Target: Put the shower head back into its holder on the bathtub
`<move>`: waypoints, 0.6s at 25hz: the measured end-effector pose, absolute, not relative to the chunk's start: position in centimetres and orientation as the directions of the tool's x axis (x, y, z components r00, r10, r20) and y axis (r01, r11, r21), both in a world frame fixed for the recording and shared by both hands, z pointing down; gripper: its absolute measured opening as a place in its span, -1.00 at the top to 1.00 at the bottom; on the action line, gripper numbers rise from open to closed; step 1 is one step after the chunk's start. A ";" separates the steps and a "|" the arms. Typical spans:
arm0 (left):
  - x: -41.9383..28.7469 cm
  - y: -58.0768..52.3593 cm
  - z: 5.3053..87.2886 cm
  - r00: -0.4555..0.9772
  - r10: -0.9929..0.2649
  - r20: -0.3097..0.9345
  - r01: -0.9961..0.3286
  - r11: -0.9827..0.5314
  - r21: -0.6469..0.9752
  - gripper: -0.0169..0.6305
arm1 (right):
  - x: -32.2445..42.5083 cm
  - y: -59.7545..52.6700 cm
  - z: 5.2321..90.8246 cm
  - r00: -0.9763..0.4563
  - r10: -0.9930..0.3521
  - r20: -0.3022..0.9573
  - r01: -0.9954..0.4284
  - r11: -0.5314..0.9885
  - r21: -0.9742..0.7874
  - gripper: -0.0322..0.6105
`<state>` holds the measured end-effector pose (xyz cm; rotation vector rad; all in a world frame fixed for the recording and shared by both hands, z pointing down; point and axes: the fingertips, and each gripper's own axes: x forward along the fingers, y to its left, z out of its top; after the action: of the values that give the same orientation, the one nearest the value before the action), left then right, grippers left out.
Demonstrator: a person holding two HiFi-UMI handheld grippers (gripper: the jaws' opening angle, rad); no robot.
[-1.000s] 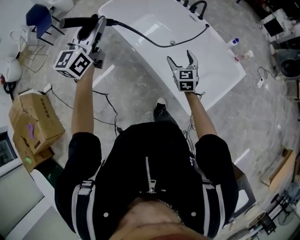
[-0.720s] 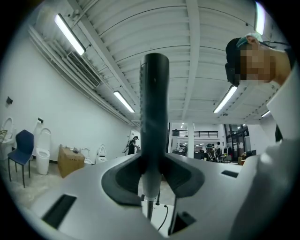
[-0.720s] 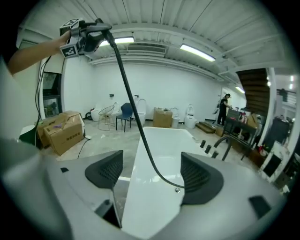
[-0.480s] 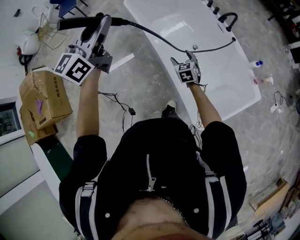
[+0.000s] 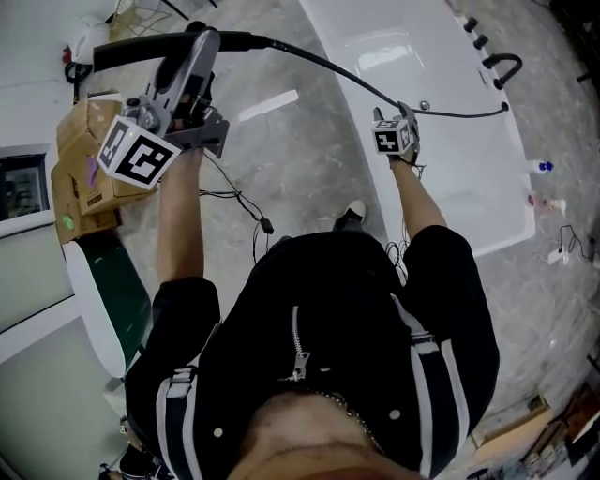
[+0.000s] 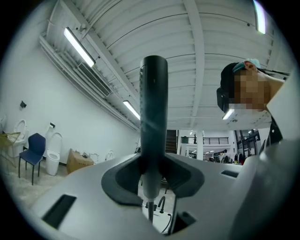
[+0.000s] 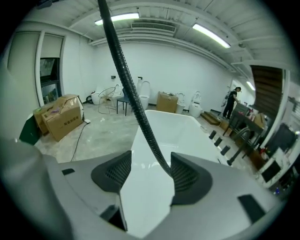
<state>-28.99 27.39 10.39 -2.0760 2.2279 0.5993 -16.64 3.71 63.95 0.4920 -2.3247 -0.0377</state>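
Observation:
The black shower head (image 5: 141, 47) is raised at the upper left, with my left gripper (image 5: 195, 49) shut on its handle (image 6: 153, 103); the pads clamp it at both sides. Its black hose (image 5: 328, 73) runs right and down to the white bathtub (image 5: 441, 178). My right gripper (image 5: 405, 114) is at the hose above the tub's near rim. Its jaws have just been closing, and the hose (image 7: 129, 89) passes between them beside the right pad, with a gap to the left pad. A black faucet (image 5: 502, 67) and knobs (image 5: 473, 28) stand on the tub's far deck.
Cardboard boxes (image 5: 84, 169) sit on the floor at the left, above a green and white panel (image 5: 103, 291). A thin cable (image 5: 239, 202) trails over the floor in front of the person. Small bottles (image 5: 542, 167) stand to the right of the tub.
My right gripper has dropped from open air to the hose and its jaws have narrowed around it. The left gripper has lifted the shower head a little.

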 end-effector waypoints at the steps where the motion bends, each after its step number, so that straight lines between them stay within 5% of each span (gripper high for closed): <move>1: -29.0 27.4 10.3 -0.110 -0.952 -0.285 -0.968 0.037 0.249 0.49 | -16.9 3.1 64.0 -0.648 -0.370 0.665 -0.345 0.922 0.176 0.05; 4: -29.1 27.5 10.4 -0.126 -0.951 -0.281 -0.968 0.055 0.245 0.49 | -18.0 2.2 63.9 -0.659 -0.369 0.655 -0.337 0.924 0.182 0.11; 10: -29.7 27.9 10.7 -0.171 -0.942 -0.290 -0.962 0.096 0.255 0.49 | -17.7 0.4 64.6 -0.629 -0.402 0.666 -0.357 0.910 0.212 0.55; 15: -30.1 28.0 11.2 -0.180 -0.941 -0.288 -0.960 0.104 0.260 0.49 | -16.5 0.3 64.3 -0.615 -0.400 0.679 -0.352 0.910 0.218 0.67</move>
<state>-30.06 28.03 11.15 -1.9792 2.2969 0.6067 -16.49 0.26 64.29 0.5338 -2.2877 -0.0794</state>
